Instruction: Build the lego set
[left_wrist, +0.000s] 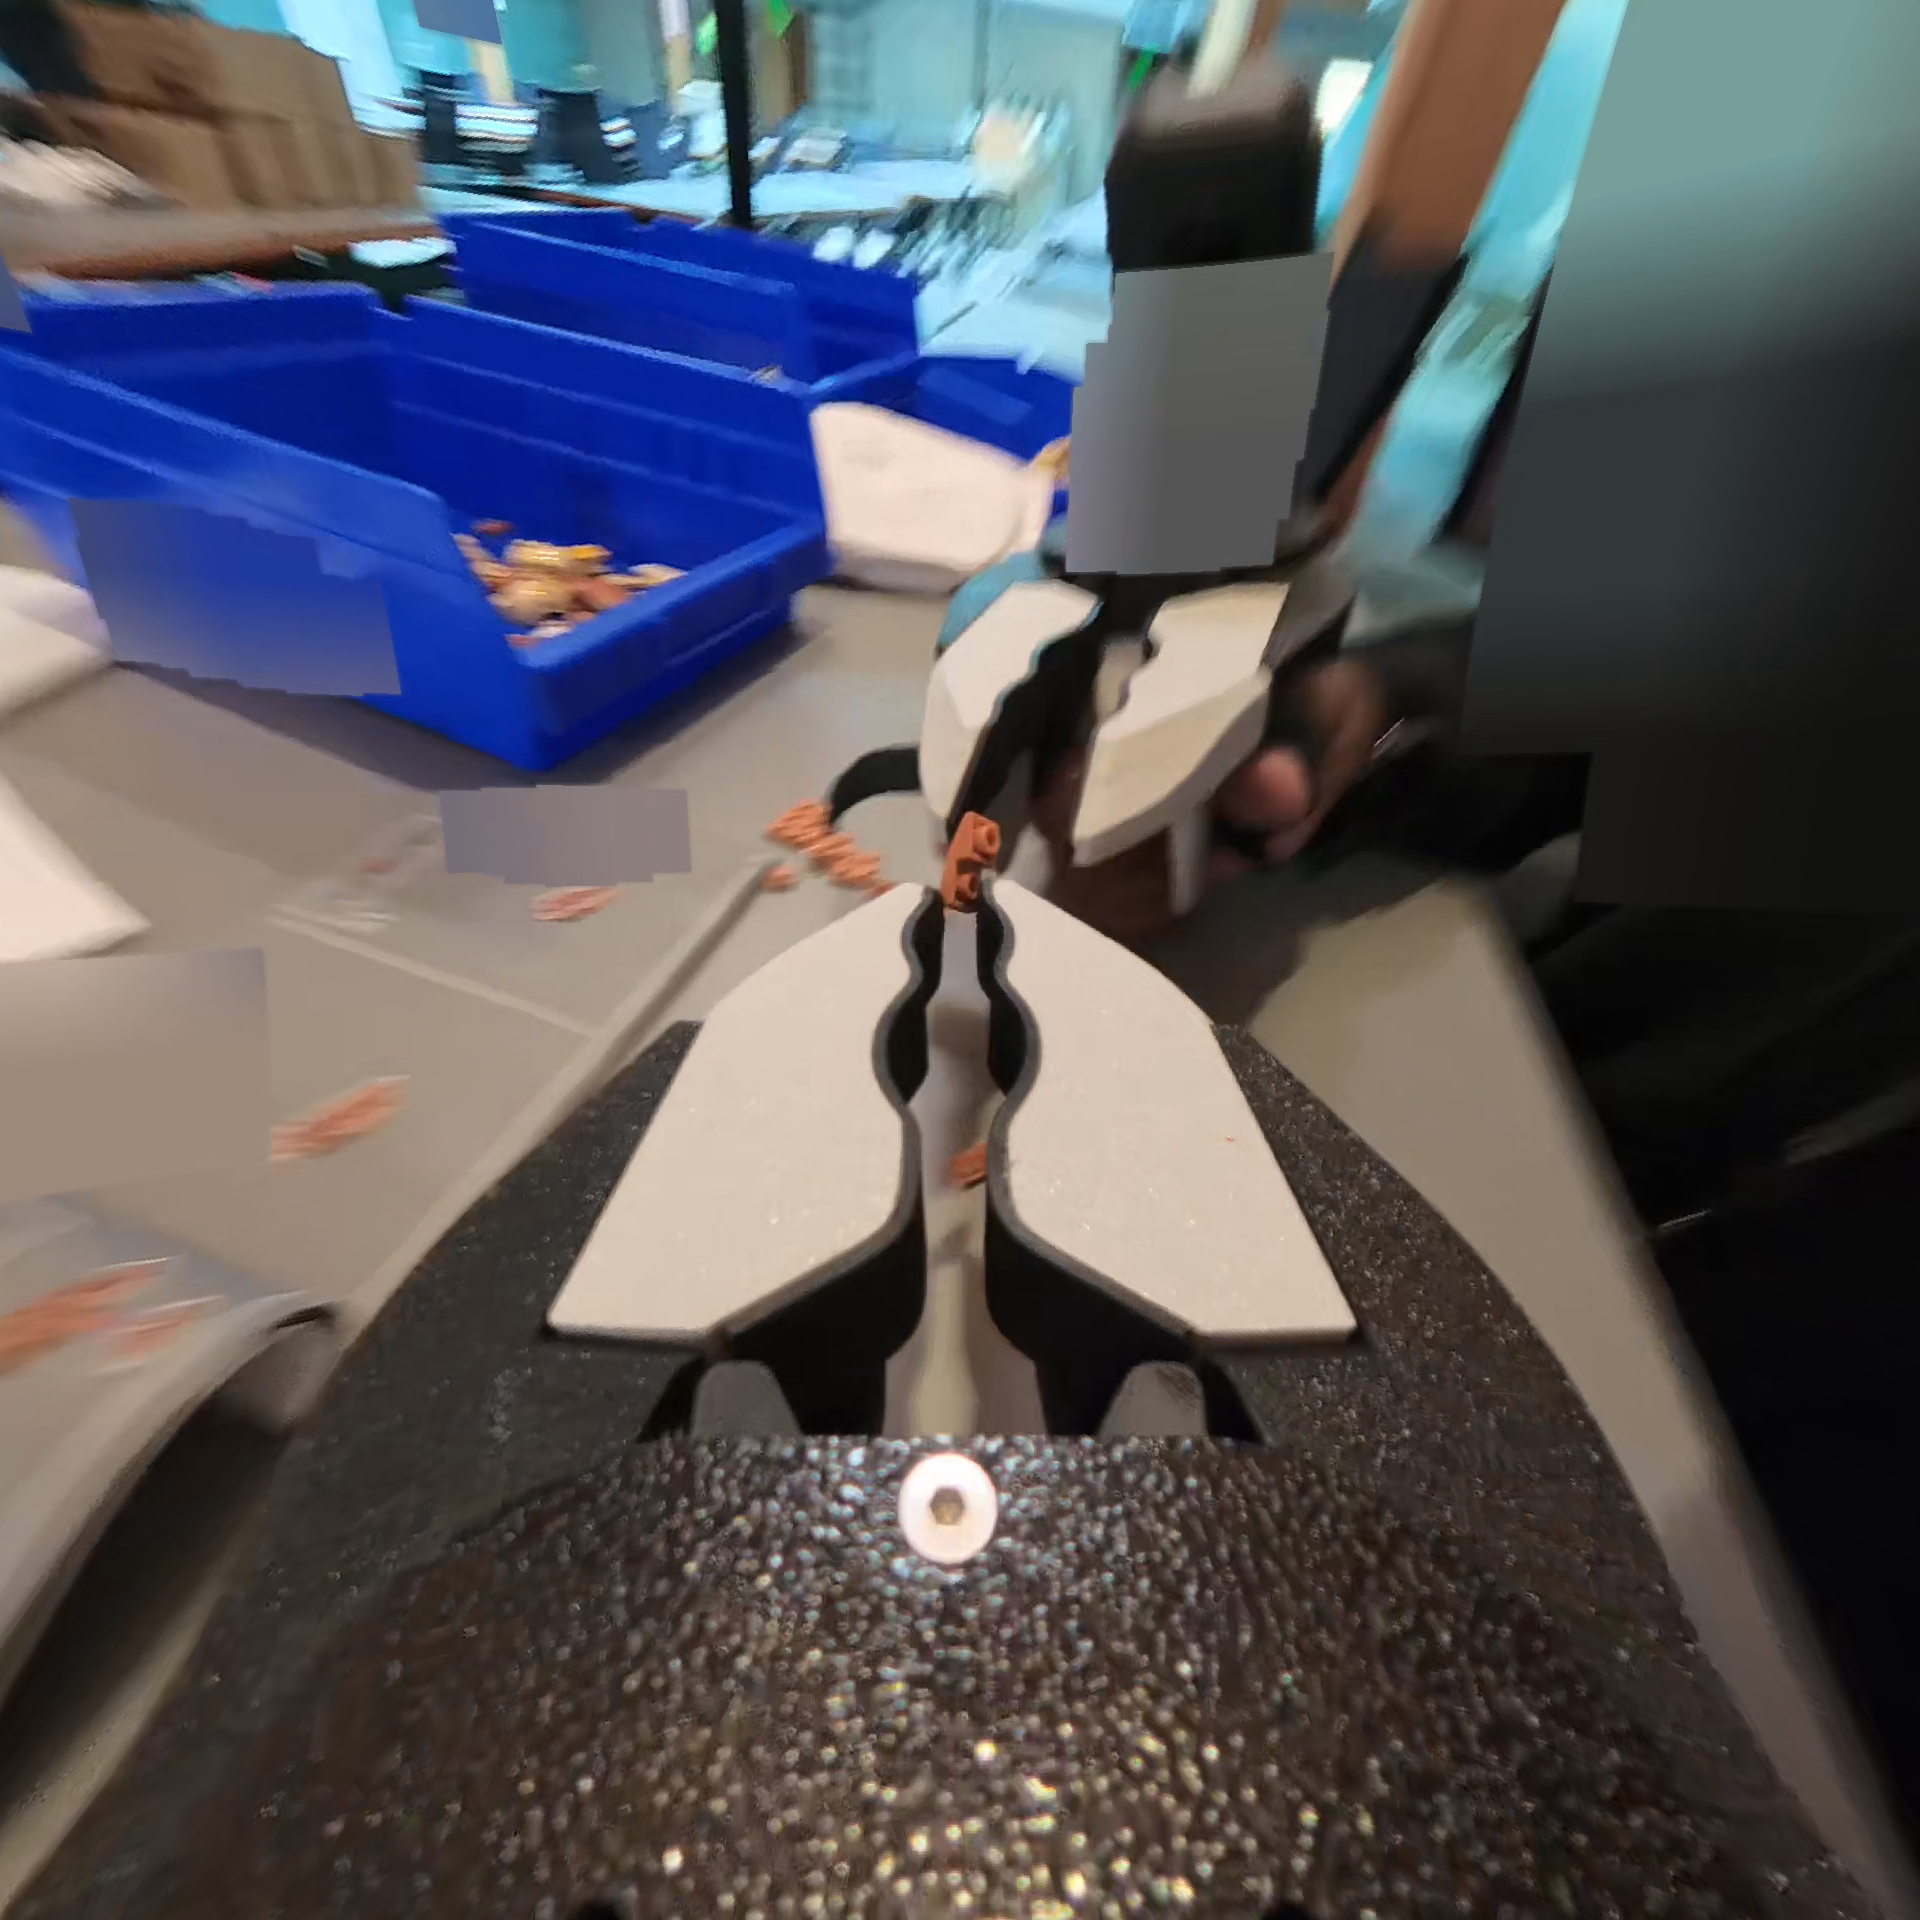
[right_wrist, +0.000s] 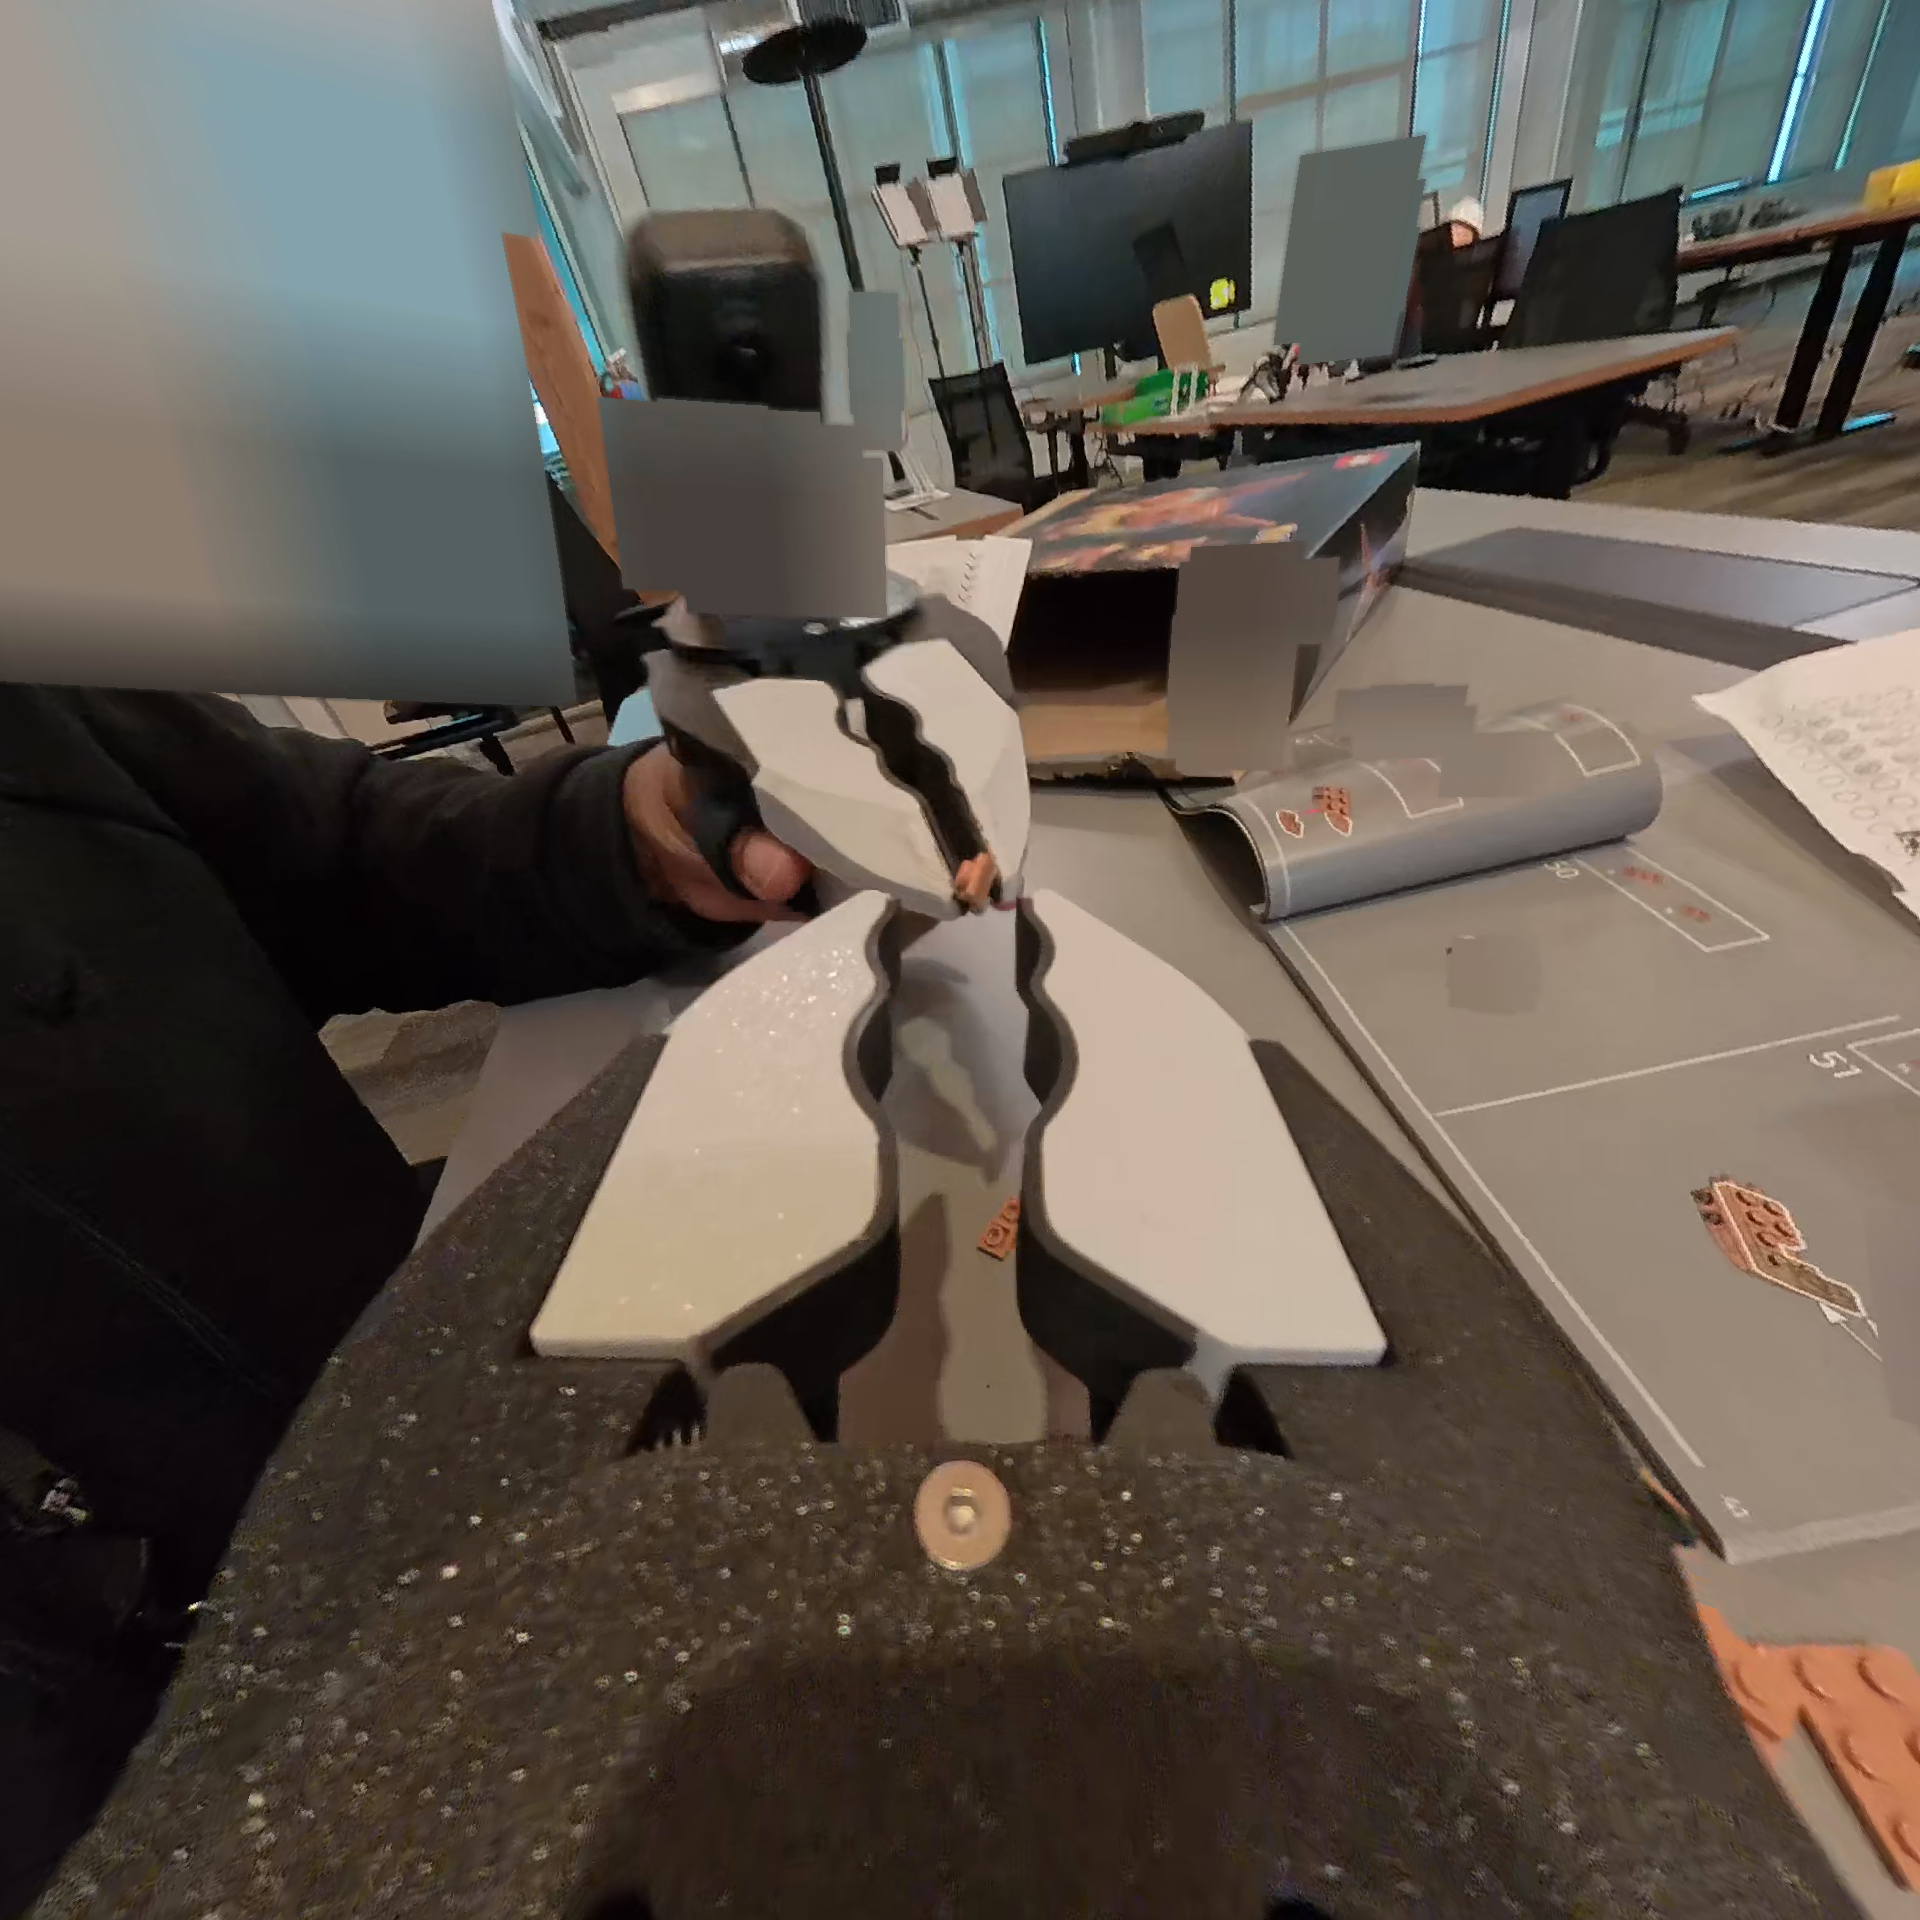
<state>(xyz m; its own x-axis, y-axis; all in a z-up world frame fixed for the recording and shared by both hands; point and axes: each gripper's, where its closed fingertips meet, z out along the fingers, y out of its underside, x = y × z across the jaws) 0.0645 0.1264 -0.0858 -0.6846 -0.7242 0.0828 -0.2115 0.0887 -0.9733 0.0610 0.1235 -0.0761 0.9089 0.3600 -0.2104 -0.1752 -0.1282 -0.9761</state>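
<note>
A small reddish-brown studded brick piece (left_wrist: 971, 860) stood upright at the very tips of the left gripper (left_wrist: 961, 902), its lower end nipped between the two pale fingertips (left_wrist: 1023, 914), which stood narrow with their pads pressed on it; seen from the right wrist, the same piece (right_wrist: 979, 880) showed at the nose of the left tool. The right gripper (right_wrist: 956, 912) met it tip to tip, its jaws parted wider and bare, the left tool's tip sitting just at their mouth; neither right pad could be seen pressing on the piece.

A second brown plate (right_wrist: 1001, 1229) lay flat on the grey table (right_wrist: 1164, 862) under the right fingers; loose brown pieces (left_wrist: 826, 836) were scattered just beyond the tips; a curled grey instruction booklet (right_wrist: 1455, 821) and an open printed carton (right_wrist: 1226, 551) lay off to the right, and blue bins (left_wrist: 623, 582) holding more pieces stood to the left.

Judged from this, the grip was shallow, on one end only, so the piece looked liable to pivot or slip; a good handling would call for steady squeeze from the left, tips kept aligned, and any contact from the right made squarely across the free upper end rather than glancing it sideways.
</note>
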